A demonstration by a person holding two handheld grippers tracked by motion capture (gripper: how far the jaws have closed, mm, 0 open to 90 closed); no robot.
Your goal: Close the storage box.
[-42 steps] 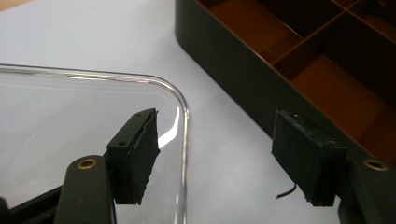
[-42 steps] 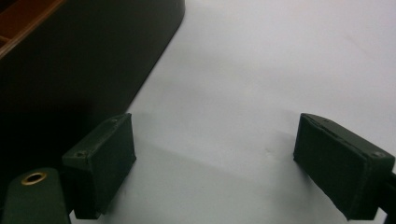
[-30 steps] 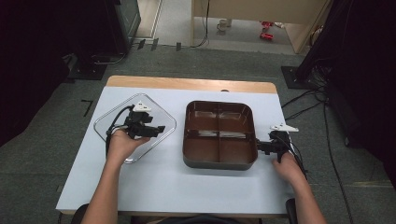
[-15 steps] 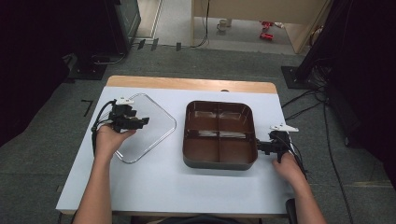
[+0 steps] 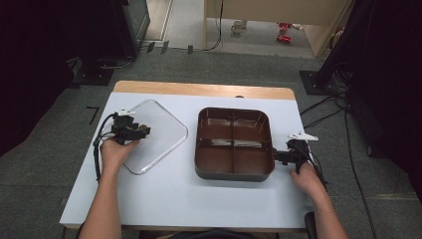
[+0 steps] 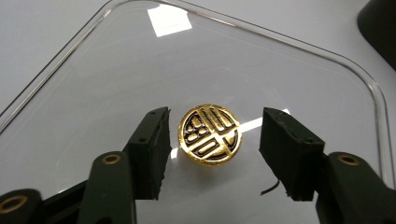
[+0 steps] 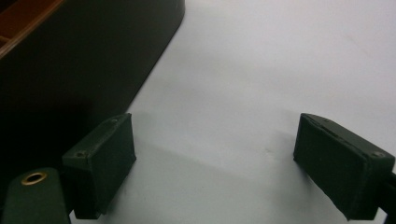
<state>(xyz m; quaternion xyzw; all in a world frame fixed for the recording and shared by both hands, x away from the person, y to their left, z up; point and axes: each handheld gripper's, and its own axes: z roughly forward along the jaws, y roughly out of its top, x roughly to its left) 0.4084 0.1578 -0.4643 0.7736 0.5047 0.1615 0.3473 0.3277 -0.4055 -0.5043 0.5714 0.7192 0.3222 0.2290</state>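
Note:
A clear plastic lid [image 5: 164, 134] lies flat on the left of the white table, with a round gold knob [image 6: 210, 134] on top. My left gripper [image 5: 143, 130] hangs low over the lid's left part. In the left gripper view its jaws [image 6: 217, 119] stand on either side of the knob with a gap on each side; they have just been closing and do not press on it. A dark brown tray [image 5: 234, 110] with four compartments sits in the middle. My right gripper [image 5: 276, 156] rests open on the table by the tray's near right corner [image 7: 93, 56], nothing between its fingers [image 7: 217, 128].
The table [image 5: 174, 199] has a wooden strip along its far edge. Cables run over the floor to the right, and dark equipment stands around the table. Bare tabletop lies in front of the tray and the lid.
My left hand has moved leftward across the lid and lower. The right hand has kept still beside the tray.

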